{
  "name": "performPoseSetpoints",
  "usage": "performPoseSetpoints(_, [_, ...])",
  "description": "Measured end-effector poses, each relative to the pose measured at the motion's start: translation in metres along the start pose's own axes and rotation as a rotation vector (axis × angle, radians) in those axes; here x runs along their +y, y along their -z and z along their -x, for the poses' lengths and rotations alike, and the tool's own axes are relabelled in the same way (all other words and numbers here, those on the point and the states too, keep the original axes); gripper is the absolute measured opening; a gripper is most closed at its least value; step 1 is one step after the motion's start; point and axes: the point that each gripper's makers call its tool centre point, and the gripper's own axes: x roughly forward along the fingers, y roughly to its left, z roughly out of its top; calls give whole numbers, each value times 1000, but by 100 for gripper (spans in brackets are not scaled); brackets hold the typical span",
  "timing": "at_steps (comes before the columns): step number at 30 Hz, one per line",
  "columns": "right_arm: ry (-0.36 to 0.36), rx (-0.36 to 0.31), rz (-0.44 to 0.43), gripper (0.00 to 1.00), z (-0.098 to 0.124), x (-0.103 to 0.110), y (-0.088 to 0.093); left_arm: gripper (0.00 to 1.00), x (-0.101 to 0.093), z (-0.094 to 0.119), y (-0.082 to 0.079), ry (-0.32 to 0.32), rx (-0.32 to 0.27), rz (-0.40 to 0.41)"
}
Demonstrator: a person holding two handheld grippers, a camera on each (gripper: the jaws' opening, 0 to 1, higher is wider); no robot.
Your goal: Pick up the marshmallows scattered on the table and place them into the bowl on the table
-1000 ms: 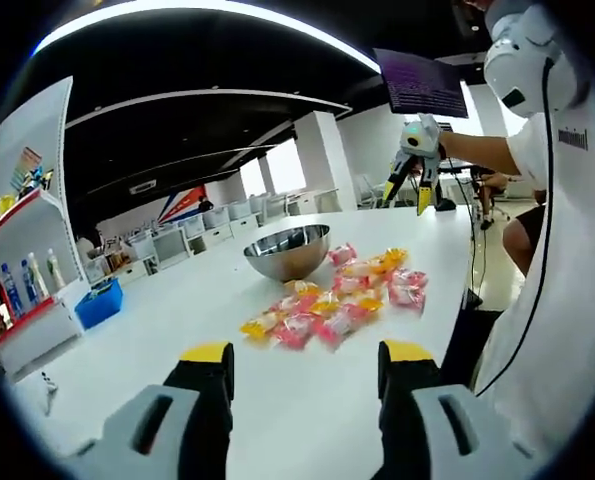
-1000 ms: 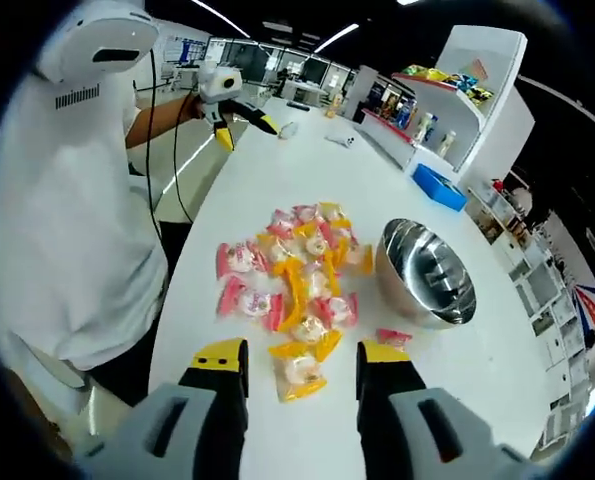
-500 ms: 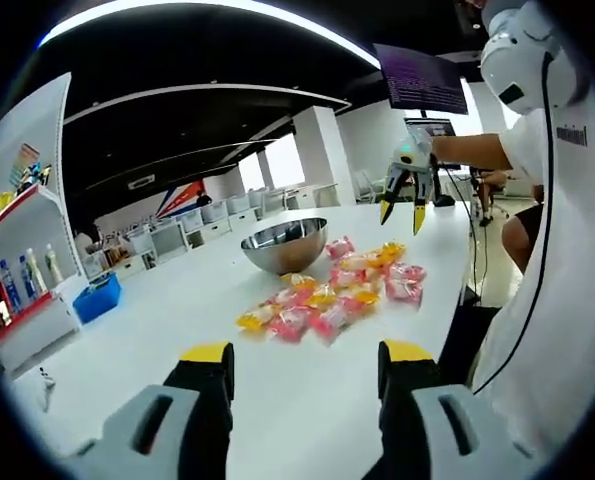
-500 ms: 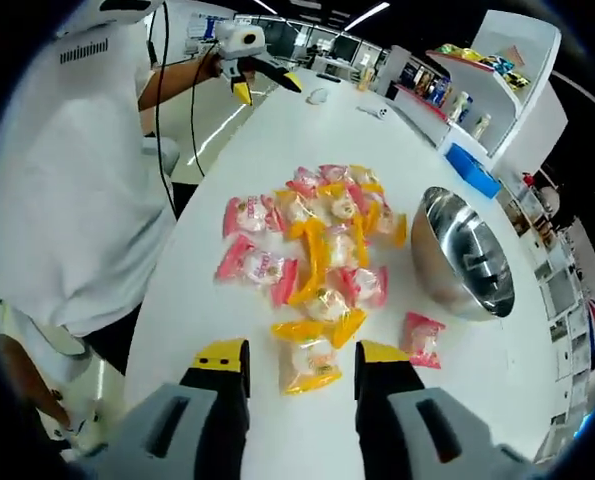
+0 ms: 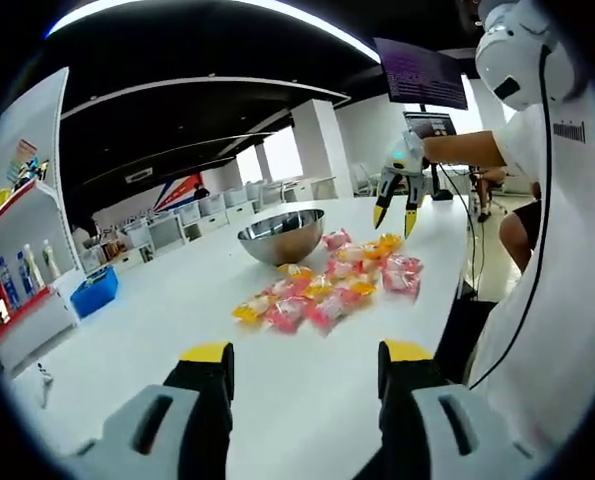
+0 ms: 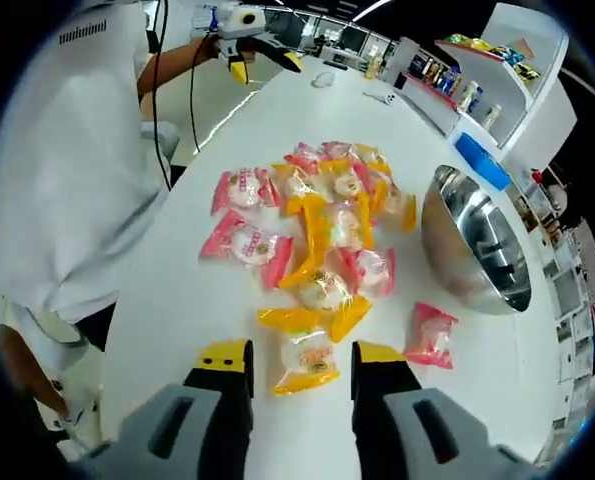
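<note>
The right gripper (image 6: 289, 358) hangs low over the white table (image 6: 167, 300) with its yellow-tipped jaws parted to either side of a yellow-wrapped marshmallow (image 6: 306, 361), the nearest of the pile, and nothing is clamped in them yet; this looks like the approach for the first pick. The next move would call for a short drop until the tips straddle the packet, a squeeze on its soft middle, then a lift and a carry to the right and farther off to the steel bowl (image 6: 474, 252). A lone pink packet (image 6: 432, 334) lies just beside the bowl's near side, while the main heap of marshmallows (image 6: 312, 228) spreads beyond the jaws, touching and overlapping one another. In the left gripper view, the left gripper (image 5: 302, 362) is held back at the near end of the table, jaws wide apart and empty, with the heap and the bowl (image 5: 282, 235) well beyond it. Compared with a second ago, the right gripper has closed in on the yellow packet, which now sits between its tips, and in the left gripper view it has come down toward the heap.
</note>
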Motion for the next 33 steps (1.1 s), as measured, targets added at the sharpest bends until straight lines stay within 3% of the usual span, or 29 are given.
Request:
performPoseSetpoints(8, [-17, 3, 14, 33, -9, 2, -3, 59, -2, -1, -3, 7, 0, -11])
performPoseSetpoints(14, [-13, 35, 15, 25, -13, 2, 1, 59, 0, -5, 7, -1, 27, -5])
performPoseSetpoints(19, [-8, 45, 15, 22, -13, 2, 1, 59, -1, -5, 5, 4, 23, -7])
performPoseSetpoints(33, [5, 32, 0, 19, -10, 0, -3, 59, -1, -7, 7, 7, 28, -6])
